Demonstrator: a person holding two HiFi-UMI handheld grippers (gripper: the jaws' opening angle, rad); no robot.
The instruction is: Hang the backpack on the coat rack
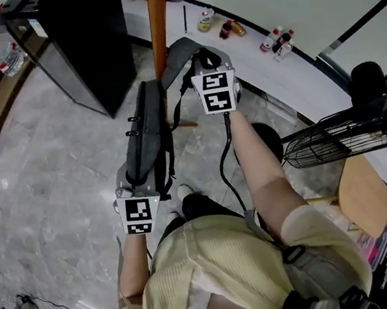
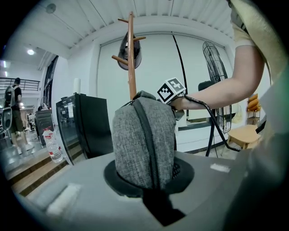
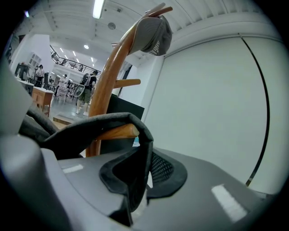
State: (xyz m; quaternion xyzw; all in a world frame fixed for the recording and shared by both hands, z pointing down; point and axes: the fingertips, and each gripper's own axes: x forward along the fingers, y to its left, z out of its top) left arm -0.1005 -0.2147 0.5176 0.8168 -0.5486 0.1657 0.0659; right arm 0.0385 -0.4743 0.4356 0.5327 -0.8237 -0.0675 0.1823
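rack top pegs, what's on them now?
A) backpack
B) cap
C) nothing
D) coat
B: a grey cap hangs at the top of the rack; the backpack is well below it.

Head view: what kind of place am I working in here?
Likely a large open indoor hall, maybe an office or lab: polished stone floor, wooden coat rack, standing fan.
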